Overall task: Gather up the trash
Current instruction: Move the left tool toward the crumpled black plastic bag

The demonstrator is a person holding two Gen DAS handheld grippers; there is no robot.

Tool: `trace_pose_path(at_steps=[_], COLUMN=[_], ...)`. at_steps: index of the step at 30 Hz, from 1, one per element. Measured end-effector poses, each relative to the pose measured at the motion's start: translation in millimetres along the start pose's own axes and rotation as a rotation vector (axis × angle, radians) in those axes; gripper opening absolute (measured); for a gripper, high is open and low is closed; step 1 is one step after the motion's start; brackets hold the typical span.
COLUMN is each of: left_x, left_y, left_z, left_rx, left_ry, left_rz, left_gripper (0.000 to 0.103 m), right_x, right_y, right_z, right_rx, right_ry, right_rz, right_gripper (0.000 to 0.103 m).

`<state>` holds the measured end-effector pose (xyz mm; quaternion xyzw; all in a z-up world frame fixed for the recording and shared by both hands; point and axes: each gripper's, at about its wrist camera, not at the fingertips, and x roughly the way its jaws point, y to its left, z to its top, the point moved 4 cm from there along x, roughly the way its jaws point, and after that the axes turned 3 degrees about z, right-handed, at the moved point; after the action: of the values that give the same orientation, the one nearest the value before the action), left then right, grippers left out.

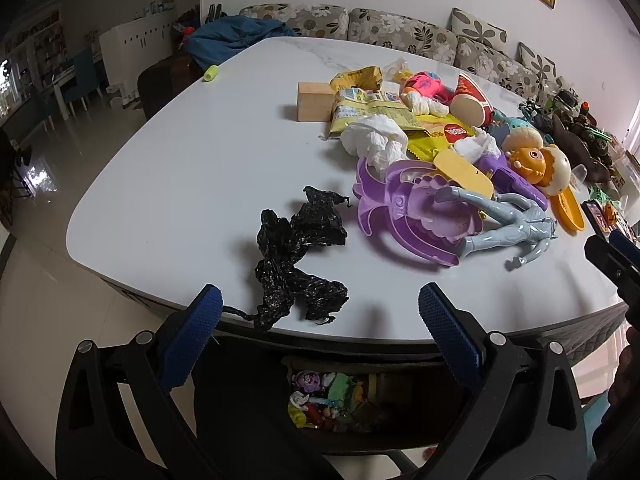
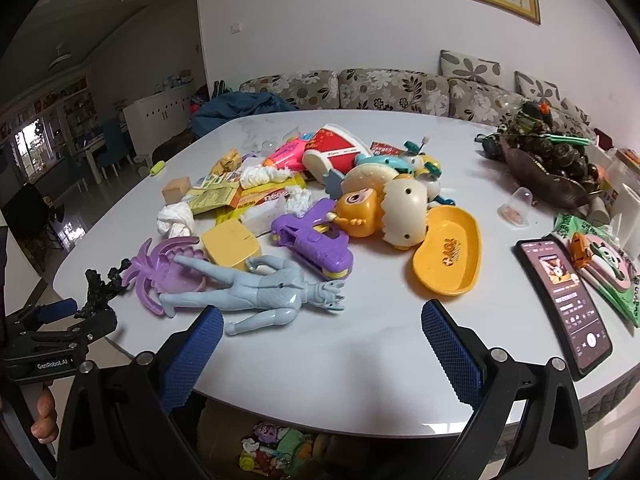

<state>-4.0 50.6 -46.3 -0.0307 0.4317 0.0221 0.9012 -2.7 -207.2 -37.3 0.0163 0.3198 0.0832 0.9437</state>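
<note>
White table (image 1: 168, 168): crumpled black plastic bag (image 1: 298, 258) near its front edge, just left of a purple toy (image 1: 400, 216) and a grey-blue figure (image 2: 264, 286); white tissue wads (image 1: 374, 140) and yellow wrappers (image 1: 372, 110) further back in the toy pile. Left gripper (image 1: 320, 304): jaws apart, empty, before the bag. Right gripper (image 2: 322, 320): jaws apart, empty, at the table edge.

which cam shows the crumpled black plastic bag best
The left wrist view: the crumpled black plastic bag lies whole on the white table. The right wrist view catches only a scrap at its left edge.
</note>
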Motion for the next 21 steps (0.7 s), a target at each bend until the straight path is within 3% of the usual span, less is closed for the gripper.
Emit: trace_pose_path(at_steps=[21], left_x=[3.5], left_y=[2.5], left_z=[0.2], left_rx=[0.002], left_ry=[0.002], left_rz=[0.014], left_gripper=[0.096], right_x=[9.1], right_y=[12.1], right_z=[-3.9], right_rx=[-0.036], right_ry=[0.027], right_rz=[0.028], right_gripper=[0.098])
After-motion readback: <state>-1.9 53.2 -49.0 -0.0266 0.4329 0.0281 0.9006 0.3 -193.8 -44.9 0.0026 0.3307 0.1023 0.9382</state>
